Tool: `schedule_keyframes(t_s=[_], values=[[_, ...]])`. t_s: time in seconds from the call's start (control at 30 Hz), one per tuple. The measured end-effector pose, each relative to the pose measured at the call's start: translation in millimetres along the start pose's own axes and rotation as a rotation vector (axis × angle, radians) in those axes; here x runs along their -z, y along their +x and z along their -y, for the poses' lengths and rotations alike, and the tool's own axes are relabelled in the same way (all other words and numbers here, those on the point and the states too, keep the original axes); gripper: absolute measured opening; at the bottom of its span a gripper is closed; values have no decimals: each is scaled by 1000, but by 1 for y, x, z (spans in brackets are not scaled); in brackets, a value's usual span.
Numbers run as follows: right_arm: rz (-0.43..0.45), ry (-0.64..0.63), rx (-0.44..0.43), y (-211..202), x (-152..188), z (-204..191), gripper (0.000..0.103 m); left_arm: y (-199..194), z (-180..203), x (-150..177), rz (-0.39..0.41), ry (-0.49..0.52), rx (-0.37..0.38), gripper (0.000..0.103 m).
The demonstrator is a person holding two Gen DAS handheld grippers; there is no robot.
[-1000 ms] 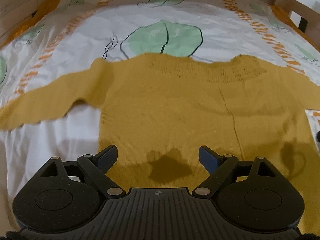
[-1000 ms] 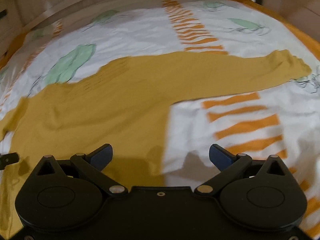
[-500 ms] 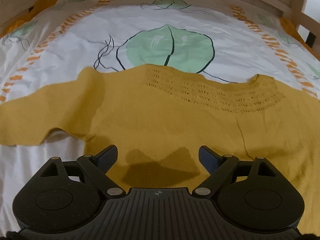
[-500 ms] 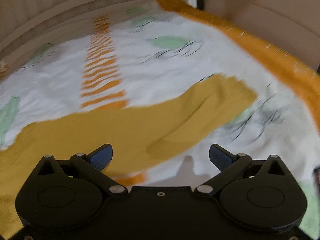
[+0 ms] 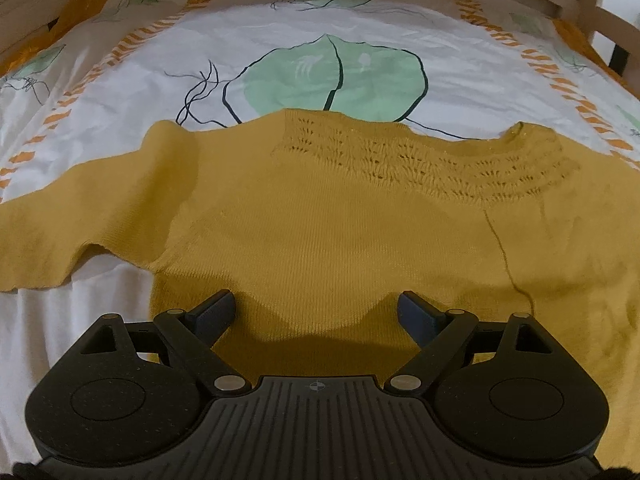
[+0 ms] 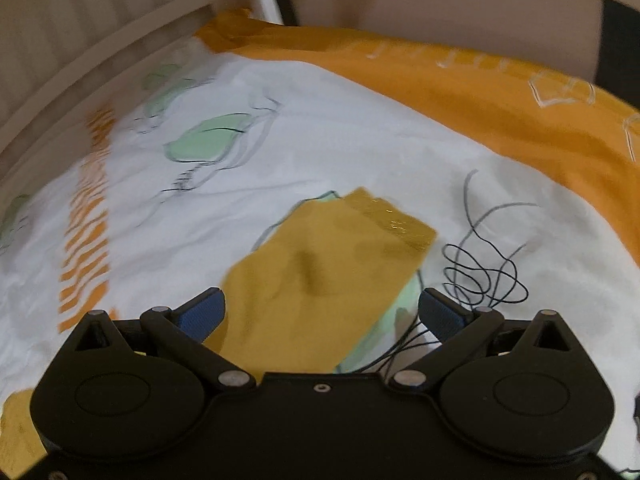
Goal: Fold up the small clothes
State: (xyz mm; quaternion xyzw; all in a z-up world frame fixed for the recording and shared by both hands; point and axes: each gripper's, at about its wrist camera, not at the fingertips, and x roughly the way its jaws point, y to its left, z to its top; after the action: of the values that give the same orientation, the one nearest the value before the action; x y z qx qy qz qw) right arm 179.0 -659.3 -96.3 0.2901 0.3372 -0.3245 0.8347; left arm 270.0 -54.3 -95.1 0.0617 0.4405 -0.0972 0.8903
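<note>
**Lining up on the sleeves before the first fold**

We have a mustard-yellow knitted sweater [image 5: 320, 216] spread flat on a bed, over a white duvet cover [image 5: 304, 28] printed with green leaves and orange dashes. Its neckline, with rows of eyelet pattern, lies at the far side, and the body runs back toward us. In the left wrist view the left sleeve [image 5: 80, 220] reaches out to the left edge of the picture. In the right wrist view the cuff end of the right sleeve [image 6: 332, 264] lies just ahead of the tool, pointing toward the cover's orange border [image 6: 480, 92].

We judge that folding proper has not begun: nothing is doubled over yet, and both tools are only taking position. Our left gripper [image 5: 316, 308] hangs over the near part of the body with its jaws spread wide and nothing between the pads. Our right gripper [image 6: 320, 312] is likewise spread, with the sleeve end lying in the gap but not pinched; that view is blurred.

The next move, as we read it, calls for lowering the right jaws onto the cuff, pinching one layer of knit without catching the cover beneath, then carrying the sleeve across the chest.

We can read no brand, label or writing on the sweater or bedding.
</note>
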Motion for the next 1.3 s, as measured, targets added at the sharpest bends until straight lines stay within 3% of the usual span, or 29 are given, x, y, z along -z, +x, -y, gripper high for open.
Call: schedule_keyframes(t_s=[0.13,0.23,0.3,0.37,0.4,0.43,0.47,0.63,0.93,1.13,1.3], values=[[-11,63,-13,13,3,10,101,2,-1,2,5,3,7,89],[8,85,5,16,7,14,86,2,-2,2,5,-1,13,89],[18,71,40,15,7,14,59,3,-2,2,3,1,14,89],[18,55,49,15,7,12,51,3,-2,1,0,2,15,89],[19,46,38,13,5,12,32,2,-2,1,-1,2,16,89],[25,41,26,11,4,10,21,2,-2,0,-4,3,17,89],[33,37,16,7,3,7,18,3,-2,-1,-7,3,19,89],[90,-44,-28,-25,-5,-19,18,-1,-6,-5,-19,-14,39,88],[147,-224,-305,-116,-4,-126,17,-25,-15,-18,43,-39,50,88],[118,-319,-511,-157,29,-212,16,-39,-25,-26,66,-57,57,88],[56,-423,-647,-167,79,-274,15,-45,-38,-31,76,-92,67,88]])
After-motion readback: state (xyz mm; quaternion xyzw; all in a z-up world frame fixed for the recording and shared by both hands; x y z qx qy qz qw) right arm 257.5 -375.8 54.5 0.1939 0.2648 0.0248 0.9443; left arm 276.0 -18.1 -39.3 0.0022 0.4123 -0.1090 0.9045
